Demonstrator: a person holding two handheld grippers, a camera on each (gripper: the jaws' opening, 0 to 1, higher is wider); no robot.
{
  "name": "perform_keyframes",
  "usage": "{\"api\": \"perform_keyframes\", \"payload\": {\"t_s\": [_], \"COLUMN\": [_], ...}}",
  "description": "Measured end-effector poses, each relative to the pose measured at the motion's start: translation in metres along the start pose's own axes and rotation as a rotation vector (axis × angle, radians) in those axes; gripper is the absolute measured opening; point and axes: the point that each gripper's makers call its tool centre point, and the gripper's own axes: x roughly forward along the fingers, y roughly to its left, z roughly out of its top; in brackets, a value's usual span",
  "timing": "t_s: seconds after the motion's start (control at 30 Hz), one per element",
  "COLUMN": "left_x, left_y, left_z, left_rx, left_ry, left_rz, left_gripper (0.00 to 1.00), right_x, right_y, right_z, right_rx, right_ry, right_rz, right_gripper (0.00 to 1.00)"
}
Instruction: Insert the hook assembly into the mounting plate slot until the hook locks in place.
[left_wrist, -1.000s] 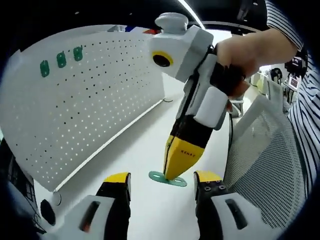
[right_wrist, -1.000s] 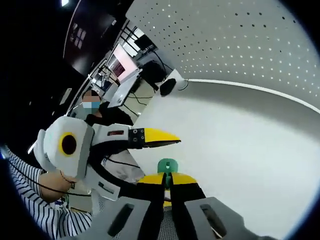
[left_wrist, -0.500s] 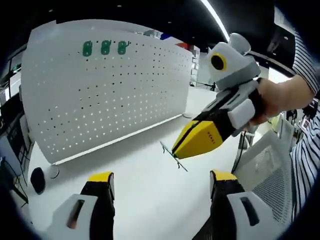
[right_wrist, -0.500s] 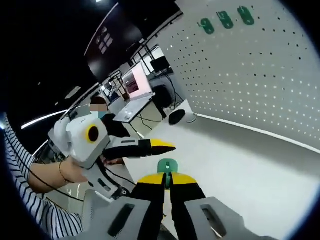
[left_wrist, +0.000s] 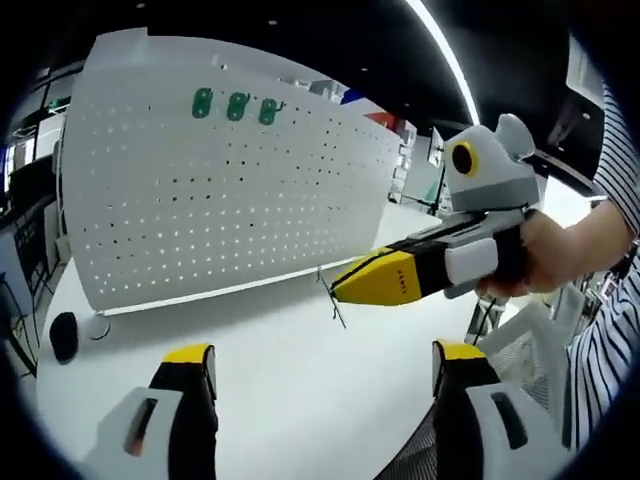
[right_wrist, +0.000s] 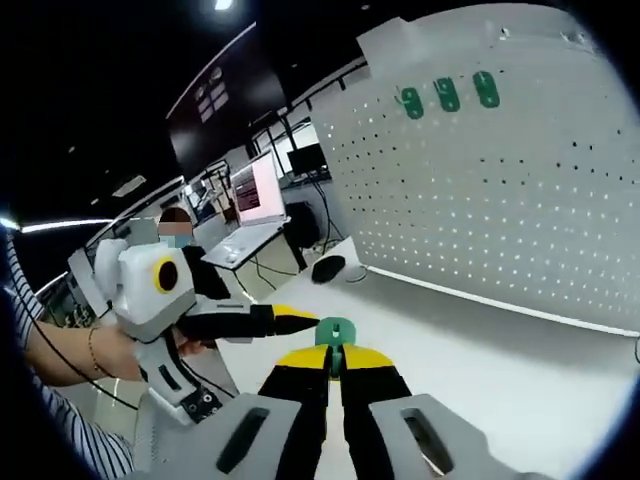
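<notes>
A white pegboard (left_wrist: 230, 200) stands upright at the back of the white table (left_wrist: 290, 360), with three green hooks (left_wrist: 235, 105) mounted near its top. From the right comes my right gripper (left_wrist: 345, 287), level above the table and shut on a thin green hook (left_wrist: 330, 298) seen edge-on, its tips pointing at the board. In the right gripper view the green hook (right_wrist: 335, 332) sticks out between my shut right gripper (right_wrist: 335, 358), facing the pegboard (right_wrist: 500, 200) and its three hooks (right_wrist: 447, 95). My left gripper (left_wrist: 325, 370) is open and empty, and its yellow tips (right_wrist: 295, 321) show from the side.
A black round object (left_wrist: 63, 335) lies on the table at the board's left end. A mesh chair back (left_wrist: 520, 335) stands at the right. A hand (left_wrist: 560, 260) with a striped sleeve holds the right gripper. Desks, a monitor (right_wrist: 260, 185) and a seated person lie behind.
The right gripper has lifted the green hook off the table and turned from steeply downward to level, pointing toward the pegboard. Both cameras have tilted up, so the board stands more upright.
</notes>
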Motion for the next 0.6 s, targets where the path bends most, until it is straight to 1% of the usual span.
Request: {"api": "perform_keyframes", "payload": {"t_s": [0.1, 0.2, 0.27, 0.4, 0.47, 0.53, 0.6], "left_x": [0.0, -0.001, -0.002, -0.004, -0.004, -0.005, -0.006], "left_y": [-0.002, -0.002, 0.0, 0.001, 0.002, 0.004, 0.006], "left_z": [0.001, 0.001, 0.004, 0.009, 0.009, 0.01, 0.011], "left_rx": [0.006, 0.014, 0.004, -0.008, -0.01, -0.016, -0.002], "left_ry": [-0.001, 0.004, -0.007, -0.028, -0.03, -0.032, -0.032], "left_rz": [-0.009, -0.01, -0.007, -0.003, 0.001, 0.005, 0.016], "left_gripper": [0.95, 0.96, 0.97, 0.97, 0.98, 0.98, 0.97], "right_x": [-0.001, -0.002, -0.002, -0.004, -0.005, -0.007, -0.009], "right_y": [-0.002, -0.009, -0.012, -0.025, -0.03, -0.036, -0.042], "right_z": [0.004, 0.007, 0.01, 0.019, 0.027, 0.04, 0.049], "right_rx": [-0.015, -0.052, -0.047, -0.065, -0.075, -0.104, -0.111], "right_ry": [-0.029, -0.044, -0.059, -0.097, -0.128, -0.169, -0.196], "right_rz": [-0.024, -0.072, -0.09, -0.158, -0.186, -0.227, -0.264], "right_gripper": [0.0, 0.0, 0.0, 0.0, 0.0, 0.0, 0.0]}}
